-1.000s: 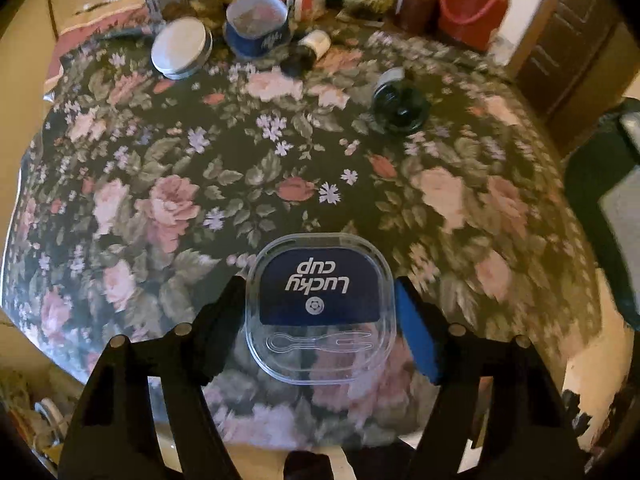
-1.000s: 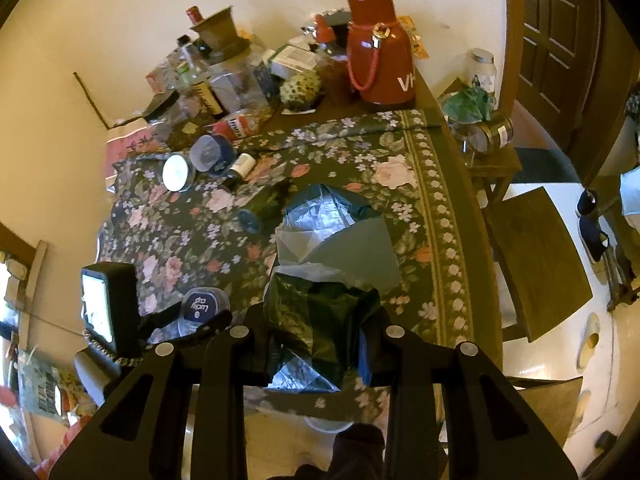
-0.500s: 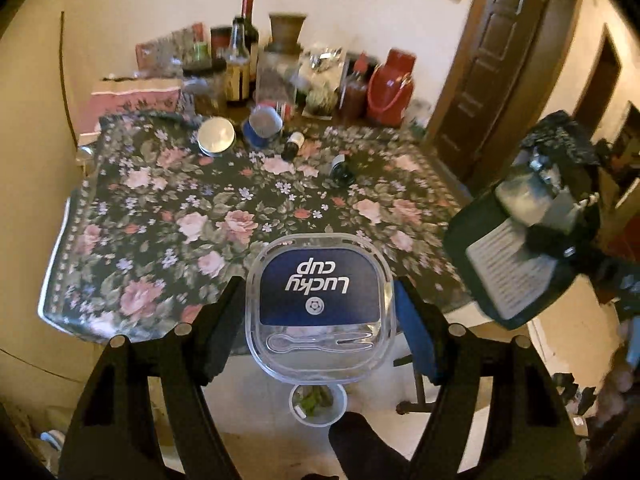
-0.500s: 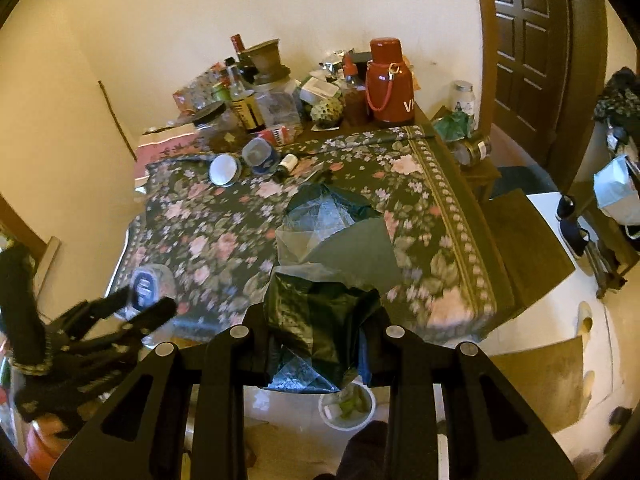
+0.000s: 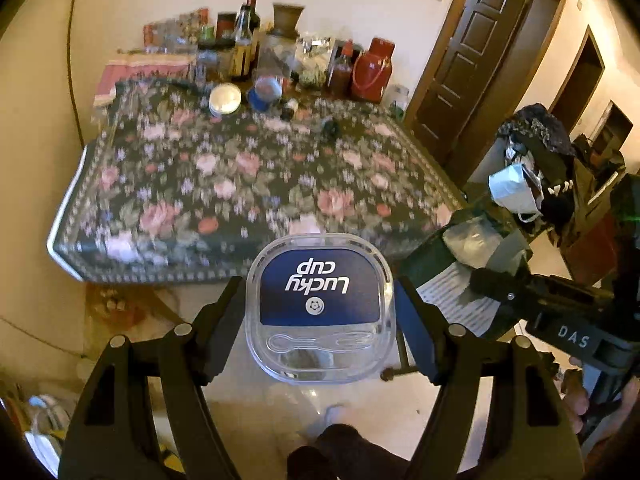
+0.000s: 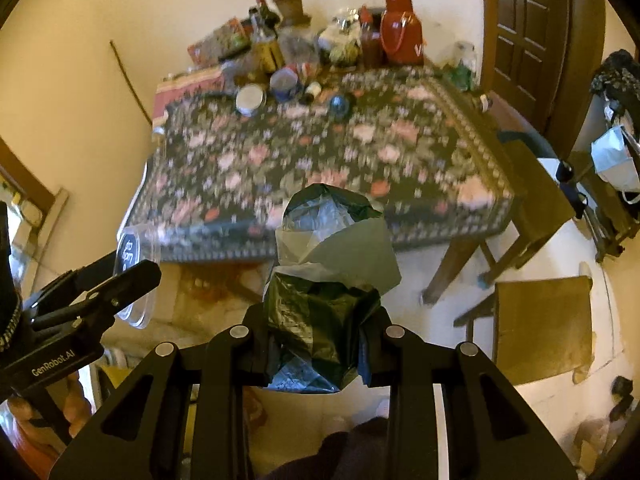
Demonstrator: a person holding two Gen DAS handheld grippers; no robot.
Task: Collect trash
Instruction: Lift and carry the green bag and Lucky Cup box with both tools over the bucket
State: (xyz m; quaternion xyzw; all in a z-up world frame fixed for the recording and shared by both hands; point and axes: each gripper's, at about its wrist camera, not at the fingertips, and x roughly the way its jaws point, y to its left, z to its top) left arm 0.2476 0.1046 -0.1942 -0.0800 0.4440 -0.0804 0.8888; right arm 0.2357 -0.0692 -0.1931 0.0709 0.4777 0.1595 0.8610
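- Clear plastic cup (image 5: 320,314), square-lidded with a blue label and a small spoon under the lid, sits clamped between the pads of the left tool (image 5: 318,320); it appears at centre of the left wrist view, over the floor and in front of the bench edge.
- Right tool (image 6: 316,344) is closed on a crumpled dark green trash bag (image 6: 320,320), with paler plastic and paper bunched at its mouth above the fingers.
- In the left wrist view the bag (image 5: 460,264) sits at right of centre, near the cup but apart from it.
- Bench (image 5: 256,184), under a floral cloth, carries bottles, a tin and a red jug toward its far edge.
- Step in hand, by my judgement: carrying the cup to the bag.
- Next move calls for bringing the cup over the bag's mouth, which looks bunched and may need spreading before release.
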